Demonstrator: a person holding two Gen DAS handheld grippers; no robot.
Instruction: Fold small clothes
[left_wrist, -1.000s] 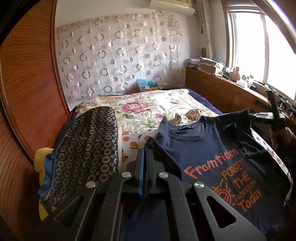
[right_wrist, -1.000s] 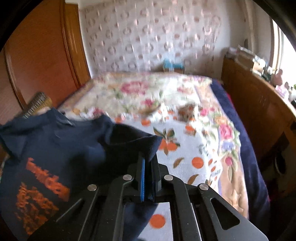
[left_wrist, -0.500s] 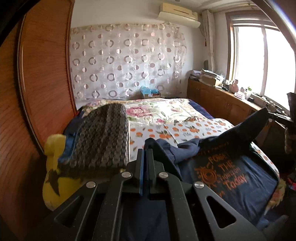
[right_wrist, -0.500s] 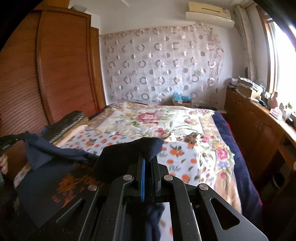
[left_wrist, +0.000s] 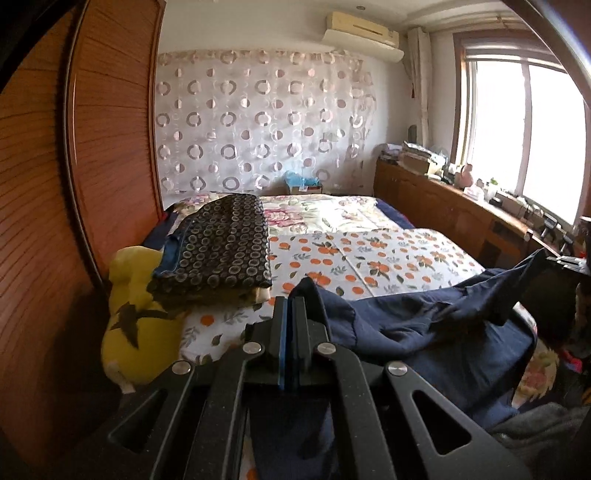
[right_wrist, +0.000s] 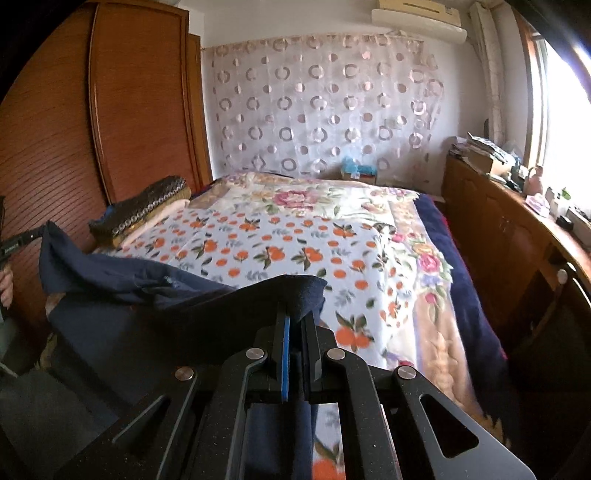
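- The left gripper (left_wrist: 290, 301) is clenched on a corner of the navy T-shirt (left_wrist: 424, 332).
- The right gripper (right_wrist: 295, 310) pinches another corner (fabric bunched over its tips).
- The shirt sags between them above the orange-print bedspread (right_wrist: 295, 240), probably print-side down.
- A folded dotted garment (left_wrist: 218, 247) lies just beside it.

You have a plain navy T-shirt (left_wrist: 424, 328) between black grippers with blue pads (left_wrist: 282, 343); your bedsheet (left_wrist: 369, 254) is white with orange fruit and grey-green leaves, and beyond it lies a cream quilt (right_wrist: 306, 199) with pink flowers. Your folded garment (left_wrist: 221, 243) is dark with pale rings, on a yellow plush toy (left_wrist: 136, 314) with a dark star. The curtain (left_wrist: 258, 122) is sheer white with grey circles; the wardrobe (left_wrist: 107, 129) is reddish-brown wood
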